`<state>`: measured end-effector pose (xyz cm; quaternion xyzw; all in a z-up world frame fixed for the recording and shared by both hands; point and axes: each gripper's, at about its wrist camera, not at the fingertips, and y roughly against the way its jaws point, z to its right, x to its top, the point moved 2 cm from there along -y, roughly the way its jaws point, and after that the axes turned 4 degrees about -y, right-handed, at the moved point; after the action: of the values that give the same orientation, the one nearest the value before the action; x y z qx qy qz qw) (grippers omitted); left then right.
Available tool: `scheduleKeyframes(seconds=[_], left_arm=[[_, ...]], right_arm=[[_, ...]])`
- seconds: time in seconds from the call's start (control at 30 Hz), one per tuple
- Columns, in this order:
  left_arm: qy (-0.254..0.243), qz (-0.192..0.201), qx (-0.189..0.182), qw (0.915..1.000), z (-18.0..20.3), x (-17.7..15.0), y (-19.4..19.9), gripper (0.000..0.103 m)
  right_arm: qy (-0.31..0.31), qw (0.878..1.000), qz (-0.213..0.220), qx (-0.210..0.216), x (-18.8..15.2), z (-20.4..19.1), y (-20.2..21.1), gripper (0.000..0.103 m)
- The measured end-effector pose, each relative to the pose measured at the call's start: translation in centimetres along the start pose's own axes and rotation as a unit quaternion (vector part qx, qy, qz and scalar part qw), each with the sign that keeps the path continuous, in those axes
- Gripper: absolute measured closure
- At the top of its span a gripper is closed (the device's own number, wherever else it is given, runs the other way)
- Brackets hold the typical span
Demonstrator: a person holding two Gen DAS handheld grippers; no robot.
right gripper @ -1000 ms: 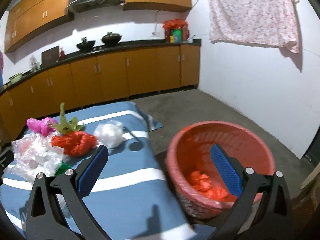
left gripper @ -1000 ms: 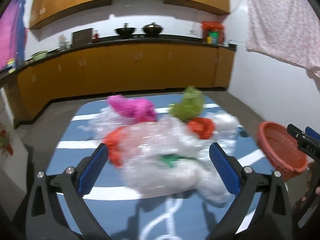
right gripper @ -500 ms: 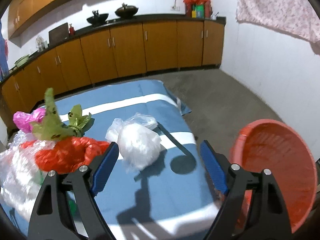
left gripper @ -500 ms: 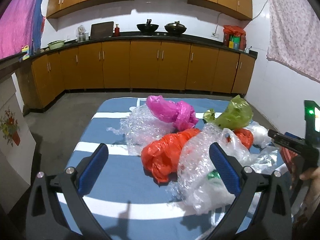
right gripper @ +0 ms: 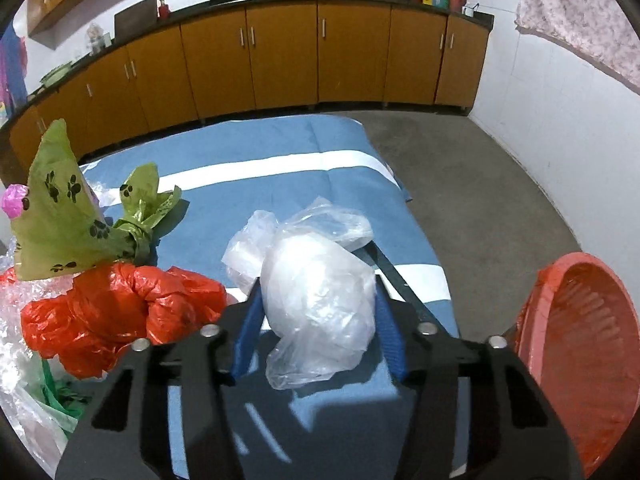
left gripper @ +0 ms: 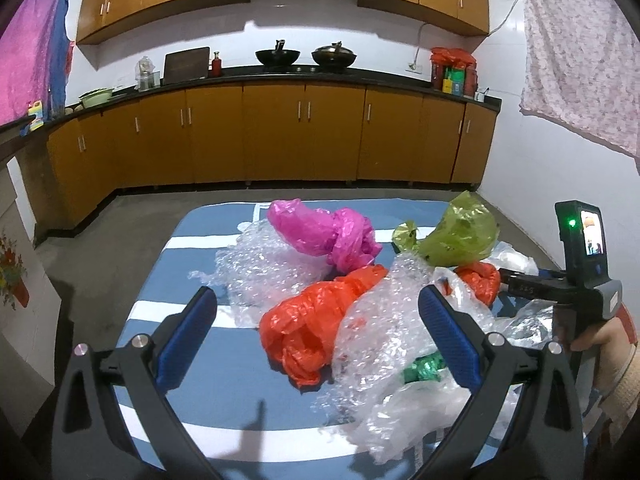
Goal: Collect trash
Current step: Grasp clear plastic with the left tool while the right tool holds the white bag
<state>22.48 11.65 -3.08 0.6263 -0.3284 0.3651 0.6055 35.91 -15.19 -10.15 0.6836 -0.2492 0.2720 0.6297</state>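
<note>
Right gripper (right gripper: pixel 318 330): jaws just closing, pads pressing the white bag (right gripper: pixel 316 296)
Bag: light, soft, slippery; grip mid-bulge
Left gripper (left gripper: pixel 316 340): wide open, empty

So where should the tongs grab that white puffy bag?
Around its fat middle, coming from the near side and above. The white bag is a soft, rounded lump, widest there. The right tongs already straddle it, blue pads touching each side, having just been closing. Its loose top tails would probably slip.
</note>
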Motion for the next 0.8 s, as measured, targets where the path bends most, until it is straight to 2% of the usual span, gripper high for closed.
scheduleKeyframes(seconds=[0.23,0.47,0.5,0.67,0.8], left_arm=[[-0.002,0.003,-0.025,0.9997,1.6,0.3,0.7,0.004],[-0.012,-0.013,-0.056,0.9983,6.1,-0.1,0.7,0.006],[-0.014,-0.015,-0.058,0.9981,6.8,0.0,0.6,0.007],[-0.028,-0.053,-0.058,0.9965,9.9,-0.2,-1.6,0.030],[-0.017,-0.084,-0.053,0.9949,10.5,-0.5,-3.4,0.034]], right_arm=[[-0.006,1.000,0.014,0.011,-2.1,1.2,3.1,0.062],[-0.026,0.999,0.043,0.002,-4.6,3.9,7.6,0.062],[-0.031,0.999,0.045,0.001,-4.8,4.3,7.9,0.062],[-0.064,0.997,0.051,0.001,-5.9,6.4,9.8,0.062],[-0.063,0.996,0.057,-0.003,-6.6,6.8,10.8,0.062]])
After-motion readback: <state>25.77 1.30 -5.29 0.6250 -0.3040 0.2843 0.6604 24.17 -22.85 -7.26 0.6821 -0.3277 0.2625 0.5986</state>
